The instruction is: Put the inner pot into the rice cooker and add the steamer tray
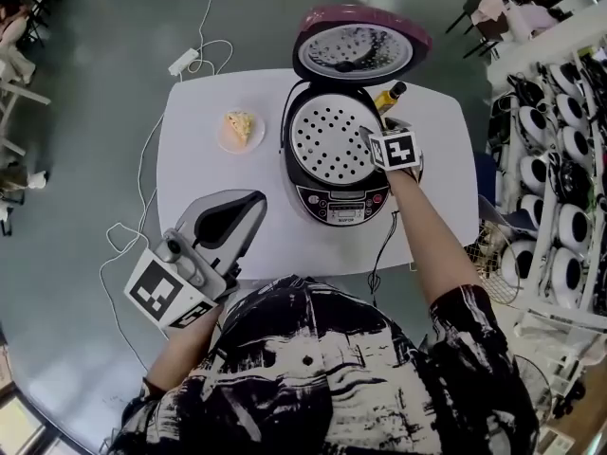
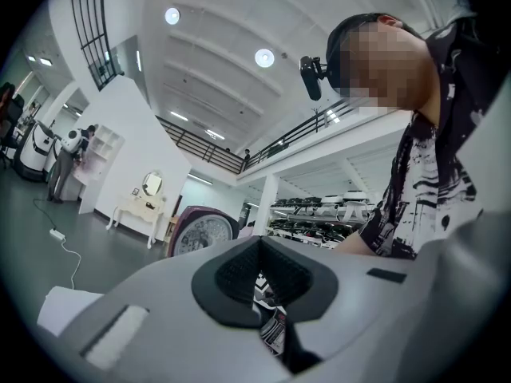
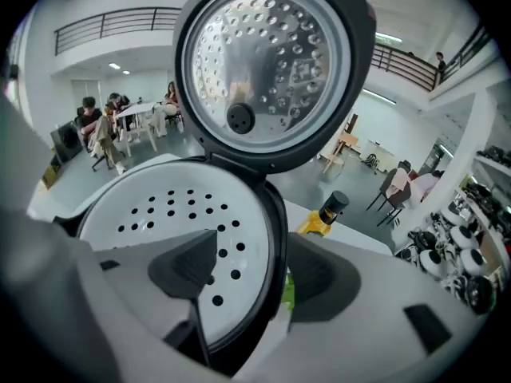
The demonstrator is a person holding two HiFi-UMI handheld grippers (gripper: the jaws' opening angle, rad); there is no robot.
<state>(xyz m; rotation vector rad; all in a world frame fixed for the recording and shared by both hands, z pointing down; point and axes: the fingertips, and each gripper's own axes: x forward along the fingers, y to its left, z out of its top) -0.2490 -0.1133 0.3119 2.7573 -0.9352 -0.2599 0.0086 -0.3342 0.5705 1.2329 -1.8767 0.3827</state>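
Note:
The rice cooker (image 1: pixel 341 202) stands open on the white table (image 1: pixel 209 178), its lid (image 1: pixel 358 50) tipped back. A white perforated steamer tray (image 1: pixel 327 140) lies flat in its mouth and hides whatever is under it. My right gripper (image 1: pixel 372 131) is at the cooker's right rim, pointing down. In the right gripper view it (image 3: pixel 255 286) is open, one pad over the tray (image 3: pixel 160 214) and the other outside the rim, neither pressing. My left gripper (image 1: pixel 248 205) is shut and empty, held near the table's front left edge, well away from the cooker.
A yellow oil bottle (image 1: pixel 389 96) stands just behind the cooker's right side. A plate with a piece of food (image 1: pixel 240 129) sits left of the cooker. A power strip (image 1: pixel 182 62) and cables lie on the floor. Shelves of appliances (image 1: pixel 560 159) line the right.

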